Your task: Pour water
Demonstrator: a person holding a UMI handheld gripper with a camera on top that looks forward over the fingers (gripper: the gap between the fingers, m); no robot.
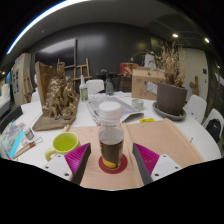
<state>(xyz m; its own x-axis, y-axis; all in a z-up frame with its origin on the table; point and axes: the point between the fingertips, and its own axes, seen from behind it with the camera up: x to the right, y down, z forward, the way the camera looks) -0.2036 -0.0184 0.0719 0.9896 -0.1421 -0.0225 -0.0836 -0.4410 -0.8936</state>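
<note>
While the bottle (111, 141) waits on its pink coaster (113, 165), the tongs (112, 164) sit wide apart around it.

Standing between the two fingers (78, 165) with a gap on each side, the bottle is not squeezed yet; the tongs look lined up that way so they can close on it. It holds some dark drink low down and has a white cap. A green cup (65, 144) sits just ahead and to the left of the fingers, likely where the pouring goes. A tray (112, 104) lies further ahead.
</note>
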